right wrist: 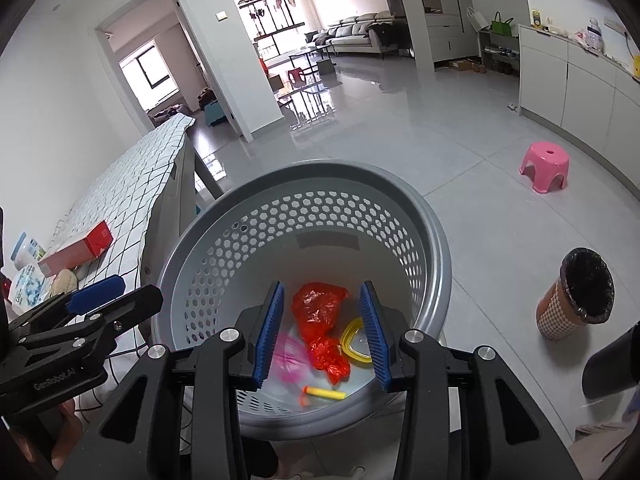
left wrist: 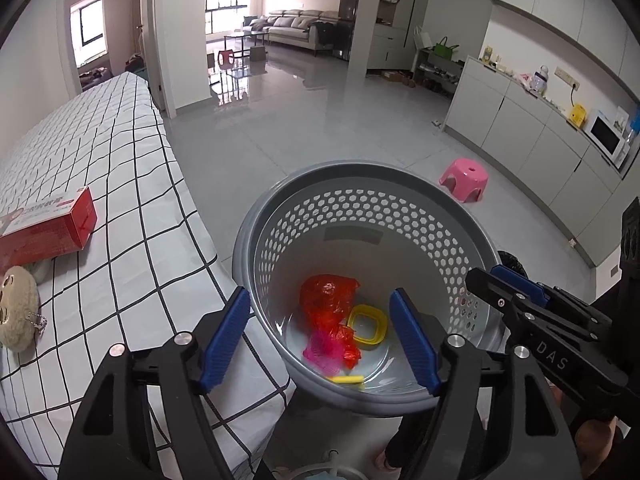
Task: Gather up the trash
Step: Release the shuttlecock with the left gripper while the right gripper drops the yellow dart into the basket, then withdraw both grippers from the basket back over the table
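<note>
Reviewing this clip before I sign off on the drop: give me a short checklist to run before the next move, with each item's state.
1. Left gripper empty, jaws apart: ok.
2. Right gripper empty, jaws apart: ok.
3. Dropped trash inside the grey basket, namely the red bag, pink bag, yellow ring and yellow foam dart: ok.
4. Basket upright beside the checked table: ok.
5. Table cleared: not ok; the red box and plush toy are on it.
6. Whether those count as trash: cannot tell.
</note>
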The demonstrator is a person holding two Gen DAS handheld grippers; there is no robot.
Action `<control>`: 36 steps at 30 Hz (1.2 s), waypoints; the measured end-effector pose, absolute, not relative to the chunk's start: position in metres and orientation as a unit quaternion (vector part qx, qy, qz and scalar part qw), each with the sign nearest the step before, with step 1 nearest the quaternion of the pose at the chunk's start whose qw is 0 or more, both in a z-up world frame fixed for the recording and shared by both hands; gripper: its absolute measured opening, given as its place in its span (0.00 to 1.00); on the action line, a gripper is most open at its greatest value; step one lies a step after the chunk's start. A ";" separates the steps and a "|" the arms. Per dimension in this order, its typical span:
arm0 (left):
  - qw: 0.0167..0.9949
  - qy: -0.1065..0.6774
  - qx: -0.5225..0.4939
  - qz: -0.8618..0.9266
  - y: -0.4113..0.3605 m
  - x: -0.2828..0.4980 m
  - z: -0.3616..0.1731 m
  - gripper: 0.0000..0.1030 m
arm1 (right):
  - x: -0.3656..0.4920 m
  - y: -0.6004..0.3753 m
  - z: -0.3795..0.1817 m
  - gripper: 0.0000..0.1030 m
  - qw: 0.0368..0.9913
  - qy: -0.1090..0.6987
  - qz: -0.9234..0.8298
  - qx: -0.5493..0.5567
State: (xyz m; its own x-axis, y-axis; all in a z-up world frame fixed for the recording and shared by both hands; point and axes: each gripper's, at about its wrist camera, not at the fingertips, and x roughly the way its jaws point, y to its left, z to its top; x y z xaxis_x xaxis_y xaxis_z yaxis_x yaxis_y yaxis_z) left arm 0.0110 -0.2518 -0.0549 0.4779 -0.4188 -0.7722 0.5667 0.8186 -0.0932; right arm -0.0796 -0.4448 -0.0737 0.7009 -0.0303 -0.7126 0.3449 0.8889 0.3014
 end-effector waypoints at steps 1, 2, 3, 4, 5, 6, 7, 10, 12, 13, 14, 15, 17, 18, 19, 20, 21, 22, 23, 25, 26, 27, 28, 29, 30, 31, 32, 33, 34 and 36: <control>0.855 0.422 0.087 -0.288 -0.252 0.011 -0.054 0.69 | -0.080 -0.445 -0.074 0.38 0.897 0.372 -0.105 0.212; 0.856 0.421 0.087 -0.288 -0.252 0.010 -0.053 0.70 | -0.081 -0.446 -0.074 0.38 0.897 0.372 -0.105 0.213; 0.856 0.420 0.087 -0.287 -0.252 0.010 -0.052 0.71 | -0.081 -0.446 -0.074 0.38 0.897 0.372 -0.106 0.213; 0.857 0.419 0.087 -0.286 -0.252 0.010 -0.051 0.71 | -0.082 -0.447 -0.074 0.38 0.897 0.372 -0.106 0.213; 0.858 0.418 0.087 -0.286 -0.251 0.009 -0.051 0.71 | -0.082 -0.447 -0.073 0.38 0.897 0.371 -0.106 0.214; 0.858 0.417 0.086 -0.286 -0.251 0.008 -0.049 0.71 | -0.083 -0.448 -0.073 0.38 0.898 0.370 -0.106 0.214; 0.859 0.417 0.085 -0.286 -0.251 0.008 -0.049 0.71 | -0.082 -0.447 -0.072 0.38 0.898 0.369 -0.106 0.213; 0.861 0.413 0.084 -0.285 -0.249 0.007 -0.047 0.73 | -0.083 -0.445 -0.070 0.38 0.900 0.366 -0.106 0.213; 0.862 0.412 0.084 -0.284 -0.248 0.006 -0.045 0.74 | -0.085 -0.443 -0.069 0.39 0.900 0.365 -0.105 0.213; 0.862 0.411 0.084 -0.283 -0.248 0.006 -0.045 0.74 | -0.086 -0.442 -0.068 0.39 0.901 0.363 -0.105 0.213; 0.863 0.411 0.084 -0.282 -0.246 0.007 -0.045 0.74 | -0.086 -0.442 -0.068 0.40 0.901 0.363 -0.105 0.213; 0.864 0.411 0.083 -0.280 -0.244 0.006 -0.045 0.74 | -0.087 -0.441 -0.067 0.40 0.901 0.363 -0.104 0.213; 0.865 0.410 0.082 -0.277 -0.241 0.006 -0.045 0.74 | -0.089 -0.438 -0.066 0.40 0.902 0.361 -0.102 0.212; 0.867 0.409 0.082 -0.274 -0.238 0.005 -0.044 0.74 | -0.089 -0.437 -0.065 0.40 0.903 0.360 -0.102 0.212; 0.868 0.408 0.082 -0.271 -0.235 0.005 -0.044 0.74 | -0.090 -0.436 -0.064 0.40 0.903 0.360 -0.101 0.211; 0.869 0.408 0.081 -0.269 -0.233 0.005 -0.043 0.74 | -0.090 -0.434 -0.063 0.40 0.904 0.359 -0.100 0.210; 0.870 0.407 0.080 -0.267 -0.230 0.004 -0.042 0.74 | -0.090 -0.431 -0.062 0.40 0.905 0.357 -0.098 0.209; 0.871 0.405 0.079 -0.265 -0.228 0.003 -0.041 0.74 | -0.091 -0.429 -0.060 0.41 0.906 0.355 -0.098 0.207; 0.873 0.404 0.078 -0.263 -0.225 0.003 -0.040 0.74 | -0.092 -0.427 -0.059 0.43 0.908 0.353 -0.097 0.205; 0.877 0.400 0.074 -0.256 -0.217 0.001 -0.037 0.75 | -0.092 -0.423 -0.057 0.44 0.909 0.351 -0.094 0.202; 0.878 0.398 0.073 -0.254 -0.213 0.001 -0.037 0.75 | -0.093 -0.420 -0.055 0.44 0.910 0.351 -0.093 0.199; 0.880 0.397 0.070 -0.250 -0.208 0.001 -0.035 0.76 | -0.093 -0.417 -0.054 0.45 0.911 0.350 -0.092 0.197; 0.883 0.395 0.068 -0.246 -0.203 0.000 -0.034 0.76 | -0.092 -0.414 -0.053 0.45 0.912 0.349 -0.091 0.194; 0.884 0.393 0.067 -0.242 -0.200 0.000 -0.033 0.77 | -0.093 -0.411 -0.052 0.46 0.913 0.348 -0.090 0.191; 0.887 0.391 0.066 -0.237 -0.196 0.000 -0.032 0.77 | -0.092 -0.406 -0.049 0.48 0.915 0.346 -0.088 0.187; 0.890 0.388 0.065 -0.231 -0.190 -0.001 -0.030 0.77 | -0.092 -0.402 -0.047 0.48 0.917 0.344 -0.086 0.183; 0.892 0.386 0.063 -0.225 -0.185 -0.001 -0.029 0.77 | -0.092 -0.397 -0.045 0.49 0.919 0.342 -0.084 0.177; 0.894 0.385 0.061 -0.220 -0.180 -0.001 -0.028 0.77 | -0.091 -0.394 -0.043 0.51 0.921 0.340 -0.083 0.172; 0.897 0.383 0.057 -0.214 -0.172 -0.001 -0.027 0.77 | -0.090 -0.388 -0.041 0.52 0.923 0.338 -0.080 0.166; 0.901 0.380 0.054 -0.200 -0.160 -0.001 -0.026 0.77 | -0.086 -0.375 -0.037 0.56 0.928 0.333 -0.068 0.155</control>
